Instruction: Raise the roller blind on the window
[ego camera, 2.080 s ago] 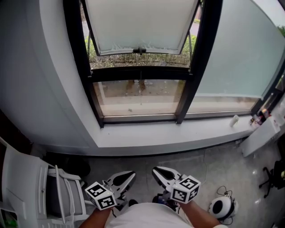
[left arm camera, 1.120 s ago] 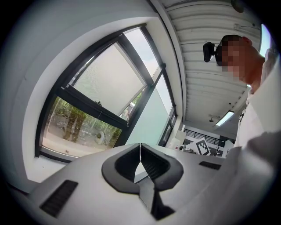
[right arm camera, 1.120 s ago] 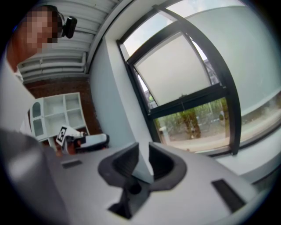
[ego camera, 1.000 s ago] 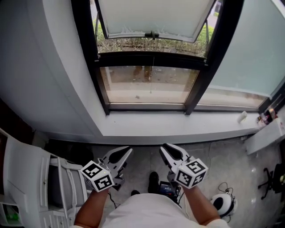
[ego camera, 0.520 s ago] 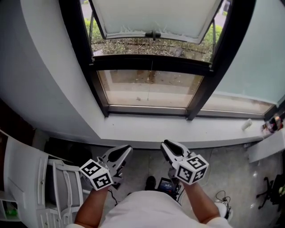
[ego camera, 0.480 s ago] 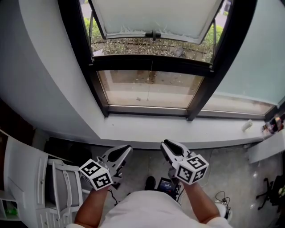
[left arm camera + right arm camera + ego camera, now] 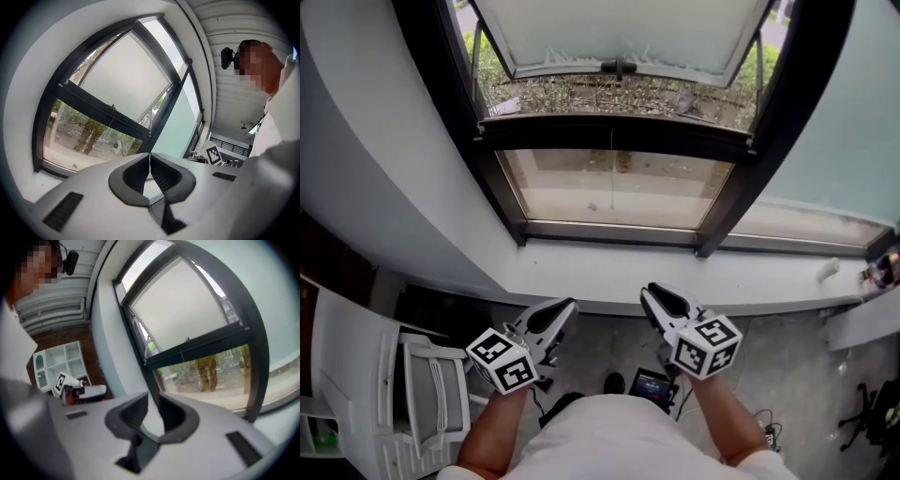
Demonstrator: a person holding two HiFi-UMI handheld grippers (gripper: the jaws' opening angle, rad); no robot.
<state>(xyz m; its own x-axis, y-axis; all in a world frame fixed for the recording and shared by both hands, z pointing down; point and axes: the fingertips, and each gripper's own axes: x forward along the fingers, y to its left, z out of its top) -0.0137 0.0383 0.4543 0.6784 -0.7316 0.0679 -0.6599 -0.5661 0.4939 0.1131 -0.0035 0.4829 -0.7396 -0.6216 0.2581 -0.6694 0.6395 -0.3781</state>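
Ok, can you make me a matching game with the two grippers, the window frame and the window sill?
Things:
1. left gripper
2. right gripper
3. window frame
4. window sill

States and colours:
a. white
b. jaws shut
c. black
d. jaws a little apart, nothing between

Pairs: 1-b, 2-d, 3-c, 4-a

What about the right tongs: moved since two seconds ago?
Yes. The right tongs came forward: now overlapping the window sill, earlier short of it.
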